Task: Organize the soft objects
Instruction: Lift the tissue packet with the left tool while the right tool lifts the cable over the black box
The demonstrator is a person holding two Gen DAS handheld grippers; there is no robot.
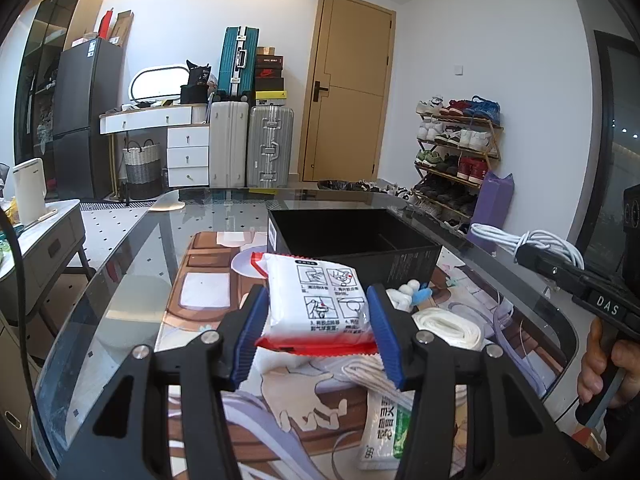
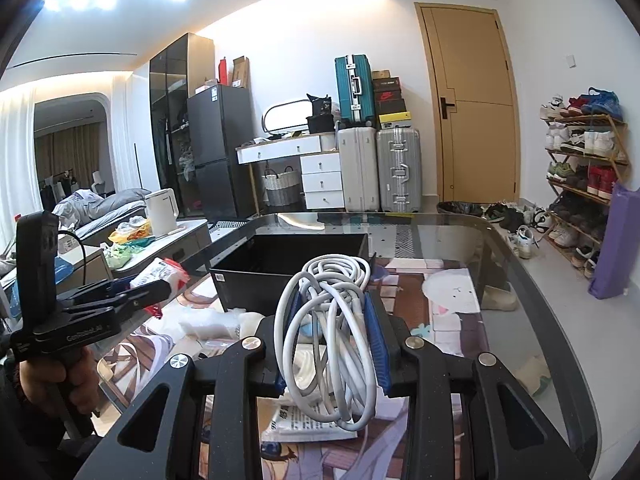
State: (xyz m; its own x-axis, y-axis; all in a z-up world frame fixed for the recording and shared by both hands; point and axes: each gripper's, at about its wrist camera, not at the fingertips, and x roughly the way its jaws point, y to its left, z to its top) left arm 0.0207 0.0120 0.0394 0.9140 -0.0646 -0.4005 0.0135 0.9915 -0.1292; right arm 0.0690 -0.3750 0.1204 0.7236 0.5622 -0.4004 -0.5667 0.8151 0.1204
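My left gripper (image 1: 318, 316) is shut on a white and red soft packet (image 1: 316, 300) and holds it above the table, just in front of the open black box (image 1: 356, 236). My right gripper (image 2: 332, 320) is shut on a coiled white cable (image 2: 332, 320), held in the air before the black box (image 2: 288, 264). In the left wrist view the right gripper (image 1: 524, 252) with the cable (image 1: 532, 242) is at the right. In the right wrist view the left gripper (image 2: 160, 286) with the packet (image 2: 160, 272) is at the left.
On the printed mat (image 1: 200, 292) lie a white folded cloth (image 1: 448, 328), a green and white packet (image 1: 384, 432), a small white and blue toy (image 1: 412, 292) and a clear bag (image 2: 212, 328). The glass table's edge (image 2: 540, 288) runs at the right.
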